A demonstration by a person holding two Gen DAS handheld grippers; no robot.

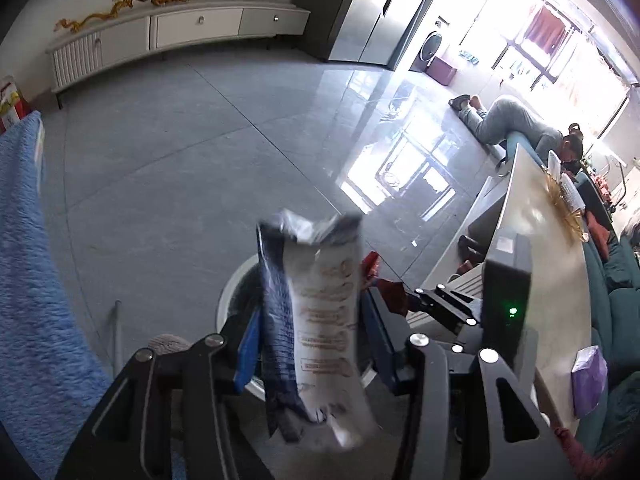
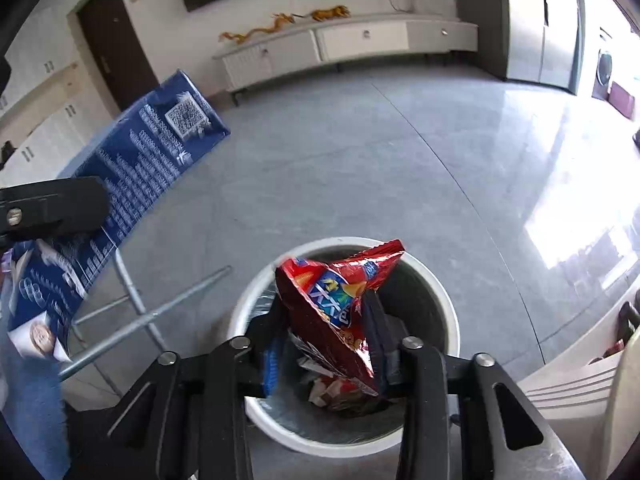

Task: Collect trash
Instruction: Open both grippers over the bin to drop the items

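A: What do the left tongs (image 1: 312, 344) hold?

B: A white and dark blue wrapper (image 1: 320, 320), pinched upright between the 2 fingers, above the near rim of a white round bin (image 1: 234, 288) that stands on the floor.

A: And the right tongs (image 2: 326, 332)?

B: Clamped on a red snack bag (image 2: 336, 304), right over the mouth of the same bin (image 2: 440, 292). Crumpled wrappers (image 2: 336, 392) lie at its bottom.

A: What about the floor?

B: Large grey tiles (image 2: 340, 168), matte near the bin and glossy toward the window, where bright daylight glares off them.

A: The rest of the room?

B: A long white cabinet (image 2: 360, 44) runs along the far wall, with golden dragon figures (image 2: 280, 24) on top. A blue printed banner (image 2: 140, 160) leans at the left on a metal stand (image 2: 140, 312). In the left view a pale table (image 1: 548, 264) stretches away at the right, with a purple bag (image 1: 588, 380) on it and a person (image 1: 520, 124) bent over its far end.
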